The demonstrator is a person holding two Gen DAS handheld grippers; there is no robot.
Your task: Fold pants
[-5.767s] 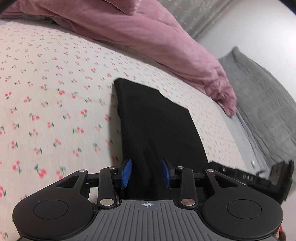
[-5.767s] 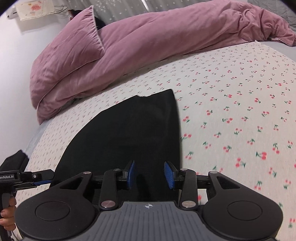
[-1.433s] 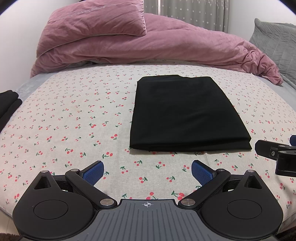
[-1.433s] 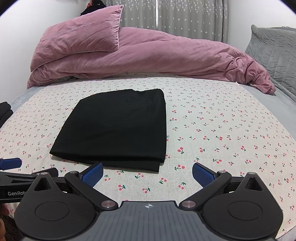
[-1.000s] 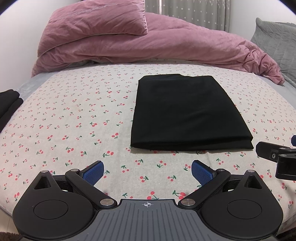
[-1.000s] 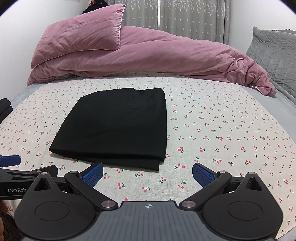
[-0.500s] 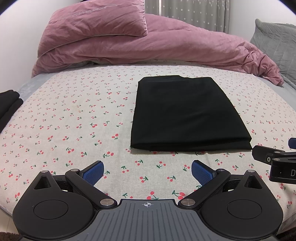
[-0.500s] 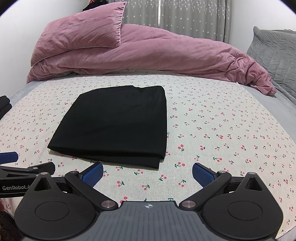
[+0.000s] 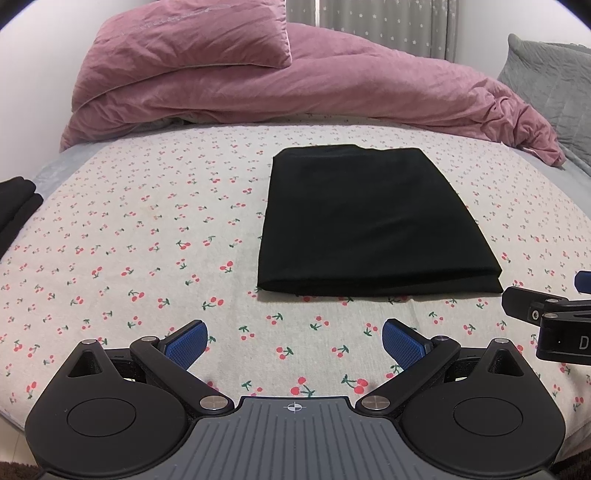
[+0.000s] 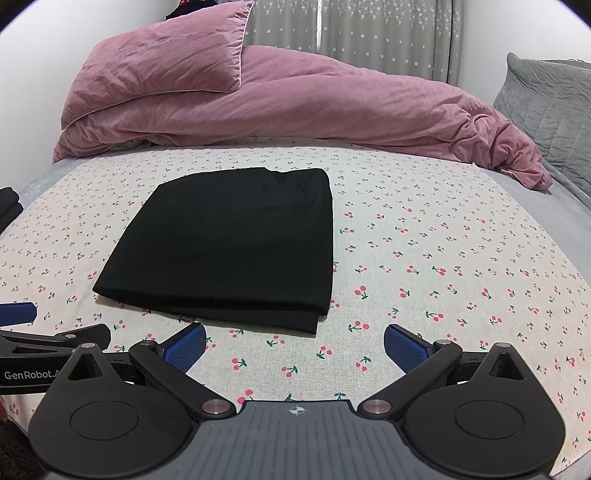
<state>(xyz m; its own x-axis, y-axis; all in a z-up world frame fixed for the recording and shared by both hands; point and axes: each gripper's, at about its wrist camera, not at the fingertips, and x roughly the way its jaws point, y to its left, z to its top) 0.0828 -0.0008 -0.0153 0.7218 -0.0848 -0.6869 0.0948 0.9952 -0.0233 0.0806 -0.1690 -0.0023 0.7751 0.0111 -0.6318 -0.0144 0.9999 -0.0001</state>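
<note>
Black pants lie folded into a flat rectangle on the cherry-print bed sheet; layered edges show along the near side, with the bottom layer sticking out a little at the near right corner in the right wrist view.

Landmark: the pants.
- Left tongs sit on the near side of the pants, above the sheet, apart from the fabric. Blue pads spread wide, nothing between them.
- Right tongs also on the near side of the pants, clear of the fabric. Pads spread wide, empty.
- Each set of tongs shows at the edge of the other's view: right set at the right margin of the left wrist view, left set at the left margin of the right wrist view.
- Beyond the pants: bunched pink duvet across the far side of the bed, pink pillow on top of it at far left.
- Far right of the pants: grey quilted pillow.
- Behind the duvet: grey star-print curtain.
- Well left of the pants, at the bed's edge: dark folded fabric, only partly in view.
</note>
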